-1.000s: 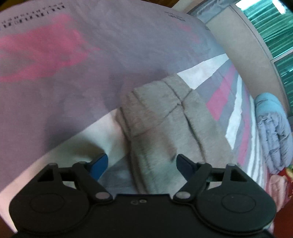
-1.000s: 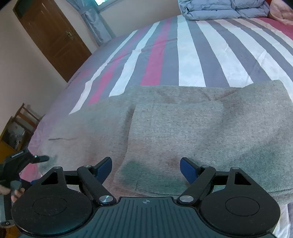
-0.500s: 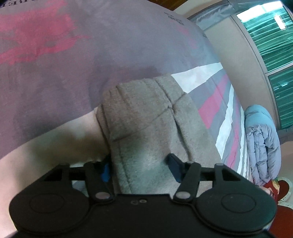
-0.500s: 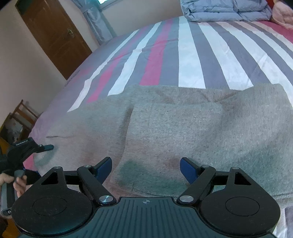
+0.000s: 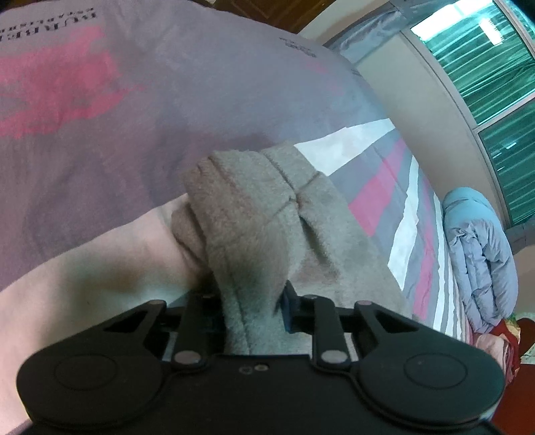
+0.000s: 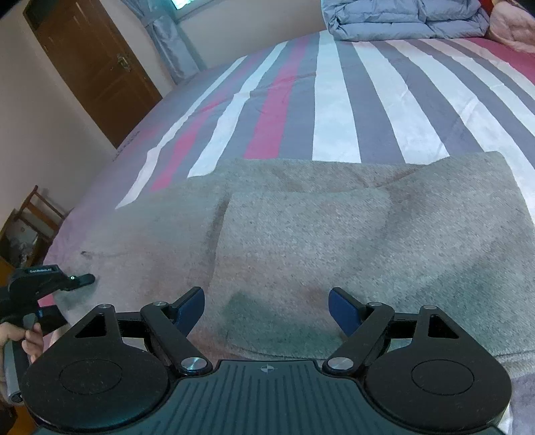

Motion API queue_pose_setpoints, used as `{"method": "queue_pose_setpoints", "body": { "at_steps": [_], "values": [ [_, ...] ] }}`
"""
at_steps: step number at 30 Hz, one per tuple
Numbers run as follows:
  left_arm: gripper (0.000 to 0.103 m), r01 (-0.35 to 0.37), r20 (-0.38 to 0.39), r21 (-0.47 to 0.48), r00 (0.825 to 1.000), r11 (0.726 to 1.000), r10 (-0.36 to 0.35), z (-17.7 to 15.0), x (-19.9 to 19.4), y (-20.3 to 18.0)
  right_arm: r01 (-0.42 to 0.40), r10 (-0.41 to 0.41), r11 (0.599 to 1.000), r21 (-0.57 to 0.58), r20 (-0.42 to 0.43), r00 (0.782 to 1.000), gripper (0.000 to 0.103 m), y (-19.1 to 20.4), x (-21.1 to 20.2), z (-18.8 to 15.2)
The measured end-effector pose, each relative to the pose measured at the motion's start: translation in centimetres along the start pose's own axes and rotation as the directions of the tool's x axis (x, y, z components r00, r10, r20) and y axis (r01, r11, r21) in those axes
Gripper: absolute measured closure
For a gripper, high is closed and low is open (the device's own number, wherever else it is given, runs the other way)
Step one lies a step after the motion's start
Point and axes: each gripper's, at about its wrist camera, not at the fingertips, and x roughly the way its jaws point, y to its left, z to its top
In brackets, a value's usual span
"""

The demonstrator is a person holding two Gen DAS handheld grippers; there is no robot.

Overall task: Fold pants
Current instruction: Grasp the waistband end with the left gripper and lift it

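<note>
Grey fleece pants [image 6: 334, 234] lie across the striped bed, one part folded over on top. In the left wrist view my left gripper [image 5: 250, 301] is shut on the pants' bunched hem end [image 5: 254, 214], the fabric pinched between the blue pads. In the right wrist view my right gripper [image 6: 265, 306] is open and empty, hovering just above the near edge of the folded layer. The left gripper also shows in the right wrist view [image 6: 80, 281] at the pants' left end, held by a hand.
The bed sheet [image 6: 334, 100] has white, grey and pink stripes. A folded blue duvet [image 6: 401, 16] lies at the head of the bed. A brown door [image 6: 93, 67] and a wooden chair [image 6: 30, 221] stand left of the bed.
My left gripper moved forward onto the pants' end and closed on it; the fabric is now bunched between its pads. My right gripper stayed open and nearly still.
</note>
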Motion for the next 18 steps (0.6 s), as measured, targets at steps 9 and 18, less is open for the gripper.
{"method": "queue_pose_setpoints", "body": {
  "at_steps": [9, 18],
  "values": [
    [0.093, 0.011, 0.033, 0.101, 0.999, 0.995, -0.014, -0.3, -1.1, -1.1, 0.054, -0.051, 0.993, -0.109, 0.025, 0.998, 0.022, 0.8, -0.2, 0.0],
    [0.095, 0.004, 0.098, 0.289, 0.995, 0.957, -0.034, -1.1, -2.9, -3.9, 0.076, -0.079, 0.982, -0.171, -0.007, 0.997, 0.026, 1.1, 1.4, -0.8]
  ]
}}
